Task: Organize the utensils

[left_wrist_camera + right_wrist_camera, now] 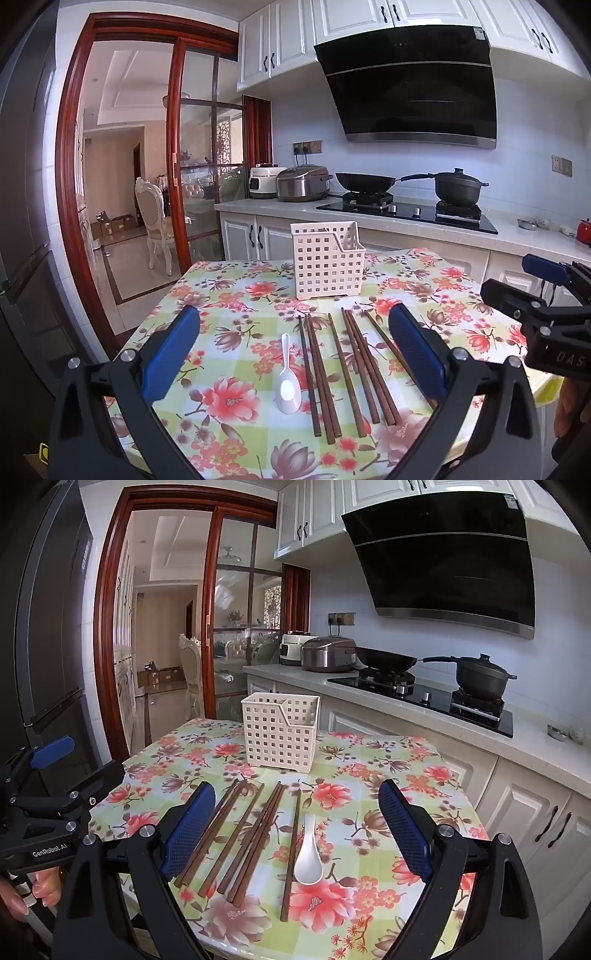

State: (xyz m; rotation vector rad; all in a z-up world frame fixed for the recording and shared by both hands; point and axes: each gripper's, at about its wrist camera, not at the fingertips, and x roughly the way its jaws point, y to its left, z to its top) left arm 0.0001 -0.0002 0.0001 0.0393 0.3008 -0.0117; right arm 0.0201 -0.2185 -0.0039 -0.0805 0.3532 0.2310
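Note:
Several dark wooden chopsticks [352, 369] [236, 838] lie side by side on the floral tablecloth, with a white ceramic spoon [289, 387] [308, 860] beside them. Behind them stands a white perforated utensil basket [327, 258] [279, 734], which looks empty. My left gripper [293, 314] hovers open above the near ends of the utensils, nothing between its blue pads. My right gripper [297, 788] is open too, over the chopsticks and spoon, holding nothing. Each gripper shows at the edge of the other's view: the right gripper [546, 280], the left gripper [81, 764].
The table [229, 402] [369, 849] is small, its edges close on both sides. Behind it runs a kitchen counter [369, 218] with a stove, a wok, a pot and rice cookers. A dark fridge stands left; a doorway opens to another room. A person's hand [44, 886] grips the left handle.

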